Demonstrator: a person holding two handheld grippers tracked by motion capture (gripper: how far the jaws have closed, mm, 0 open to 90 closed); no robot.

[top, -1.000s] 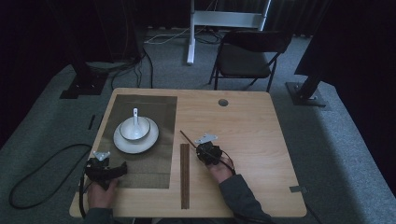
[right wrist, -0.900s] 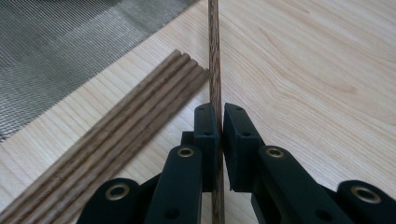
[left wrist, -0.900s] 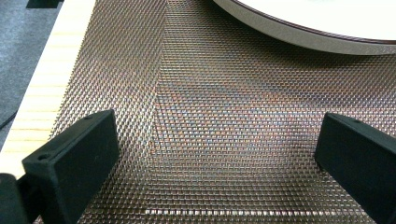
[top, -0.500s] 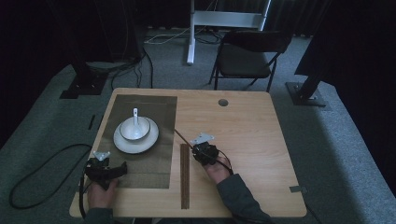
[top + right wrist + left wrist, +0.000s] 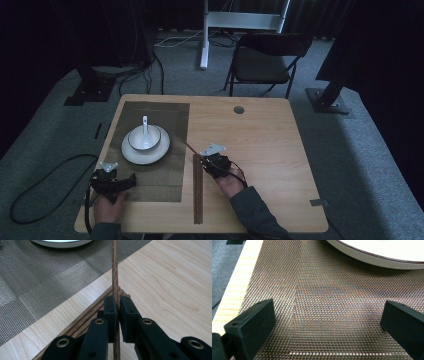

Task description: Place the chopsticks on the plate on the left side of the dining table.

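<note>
While the right gripper [image 5: 117,305] clamps one chopstick [image 5: 115,270], its long axis runs straight ahead of the jaws, toward the plate [image 5: 60,243].

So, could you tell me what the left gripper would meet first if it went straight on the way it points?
Probably the plate: the left gripper, jaws open over the mat, looks toward its rim, though it may point somewhat left of it.

Light wooden table [image 5: 270,150], woven placemat [image 5: 160,170] at left, chopsticks [image 5: 198,195] lying beside it
</note>
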